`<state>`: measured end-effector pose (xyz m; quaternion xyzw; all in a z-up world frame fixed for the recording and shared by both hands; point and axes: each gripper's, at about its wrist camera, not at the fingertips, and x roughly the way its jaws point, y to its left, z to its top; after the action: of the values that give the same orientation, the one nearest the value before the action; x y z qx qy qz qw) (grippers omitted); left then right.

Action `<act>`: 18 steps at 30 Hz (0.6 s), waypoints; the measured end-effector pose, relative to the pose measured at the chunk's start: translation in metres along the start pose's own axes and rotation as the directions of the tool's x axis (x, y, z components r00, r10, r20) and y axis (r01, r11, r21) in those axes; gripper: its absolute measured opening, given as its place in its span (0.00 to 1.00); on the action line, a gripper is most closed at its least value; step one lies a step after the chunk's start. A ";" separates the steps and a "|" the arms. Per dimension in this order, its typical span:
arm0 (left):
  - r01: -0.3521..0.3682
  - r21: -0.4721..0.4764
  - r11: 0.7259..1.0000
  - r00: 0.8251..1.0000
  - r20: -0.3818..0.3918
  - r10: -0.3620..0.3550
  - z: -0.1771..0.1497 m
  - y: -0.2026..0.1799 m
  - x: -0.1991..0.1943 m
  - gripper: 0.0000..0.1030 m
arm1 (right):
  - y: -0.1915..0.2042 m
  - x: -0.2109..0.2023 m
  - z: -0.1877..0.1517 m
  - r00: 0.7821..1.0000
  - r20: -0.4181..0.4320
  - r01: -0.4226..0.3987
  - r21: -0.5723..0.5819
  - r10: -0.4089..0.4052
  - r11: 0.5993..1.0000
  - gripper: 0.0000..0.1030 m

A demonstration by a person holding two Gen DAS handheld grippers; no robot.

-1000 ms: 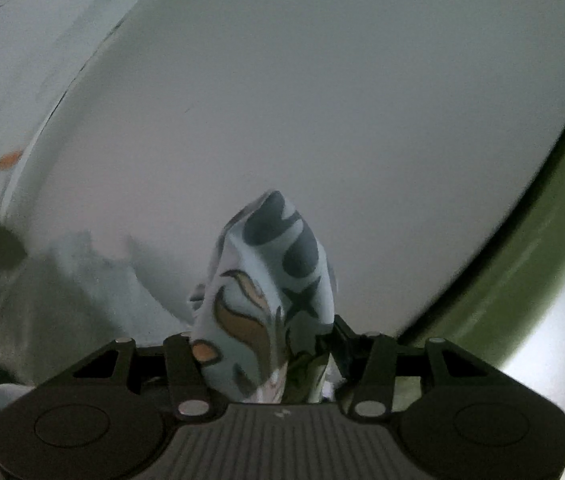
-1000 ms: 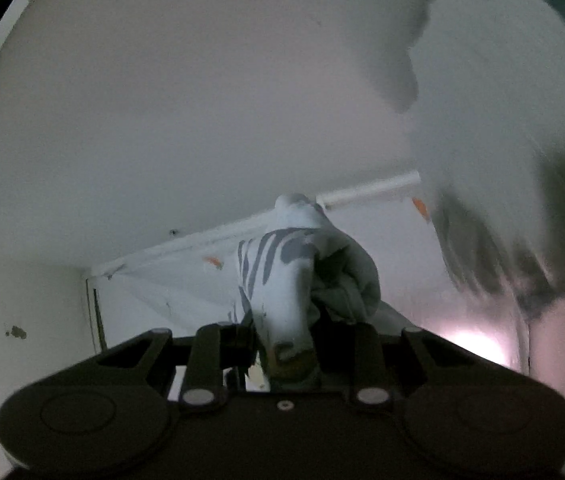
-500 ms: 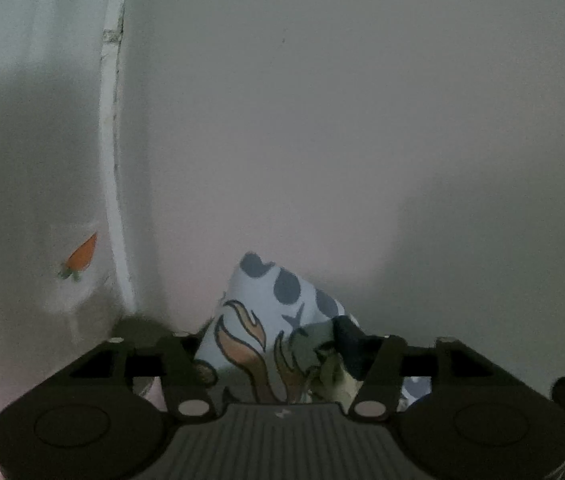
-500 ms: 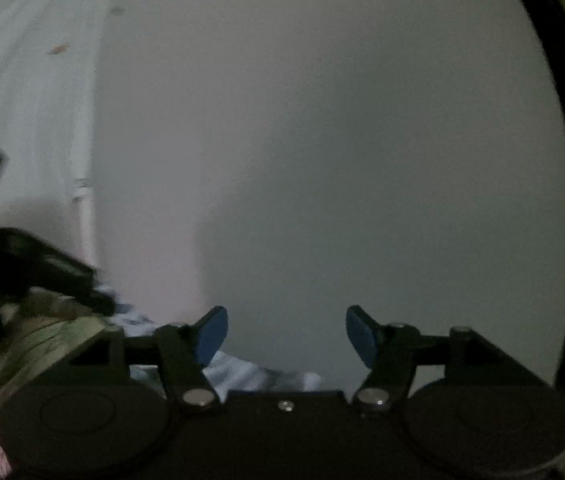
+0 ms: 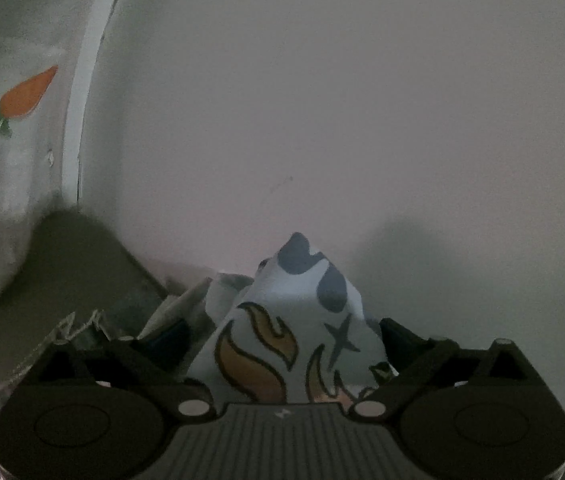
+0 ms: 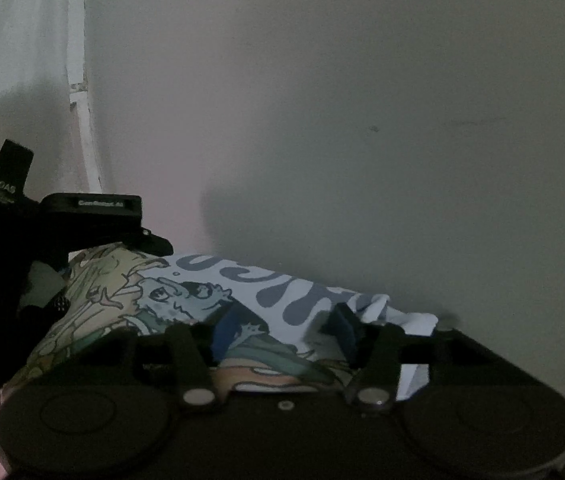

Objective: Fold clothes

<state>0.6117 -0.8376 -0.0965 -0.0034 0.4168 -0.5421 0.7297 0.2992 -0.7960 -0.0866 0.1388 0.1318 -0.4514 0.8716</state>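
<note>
Between the left tool's (image 5: 282,344) closed fingers: a bunched fold of the printed T-shirt (image 5: 294,320), clamped. Right tool (image 6: 282,330): blue pads (image 6: 224,330) apart, over the shirt. Beyond: white wall (image 6: 362,100), carrot sticker (image 5: 26,94).

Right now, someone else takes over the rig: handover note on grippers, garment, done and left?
Left gripper: shut on the printed garment, a bunch of cloth sticking up between its fingers.
Right gripper: open, blue pads either side of the garment, gripping nothing.
Garment: lies low against the pale wall, print side up, partly bunched.
Done: cannot tell how many folds are made.
Left: probably regrip with the right gripper, finish folding, flatten.
</note>
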 end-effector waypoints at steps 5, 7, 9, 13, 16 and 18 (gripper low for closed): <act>-0.068 0.083 0.994 0.991 0.121 0.058 0.002 -0.022 -0.033 0.96 | 0.001 -0.008 0.004 1.000 -0.013 0.025 -0.029 -0.026 0.999 0.90; -0.102 0.119 0.988 0.974 0.214 0.075 0.010 -0.031 -0.051 0.97 | -0.003 -0.025 0.005 0.999 0.006 0.044 -0.036 -0.044 0.998 0.98; -0.091 0.124 0.988 0.953 0.300 0.050 0.013 -0.043 -0.081 1.00 | -0.003 -0.043 0.009 0.999 0.046 0.031 -0.051 -0.029 0.998 0.99; -0.078 0.150 0.986 0.894 0.448 0.003 0.005 -0.069 -0.157 1.00 | -0.003 -0.077 0.017 0.992 0.126 0.007 -0.082 0.004 0.997 1.00; -0.165 0.182 0.969 0.799 0.600 0.023 -0.027 -0.092 -0.226 1.00 | -0.003 -0.104 0.024 0.982 0.185 -0.010 -0.107 0.030 0.994 1.00; -0.254 0.174 0.951 0.698 0.714 0.055 -0.057 -0.110 -0.271 1.00 | -0.001 -0.125 0.025 0.972 0.224 -0.044 -0.127 0.072 0.991 1.00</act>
<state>0.4725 -0.6427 0.0805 -0.0778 0.0328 -0.4858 0.8700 0.2314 -0.7118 -0.0188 0.0368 0.0540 -0.4297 0.9006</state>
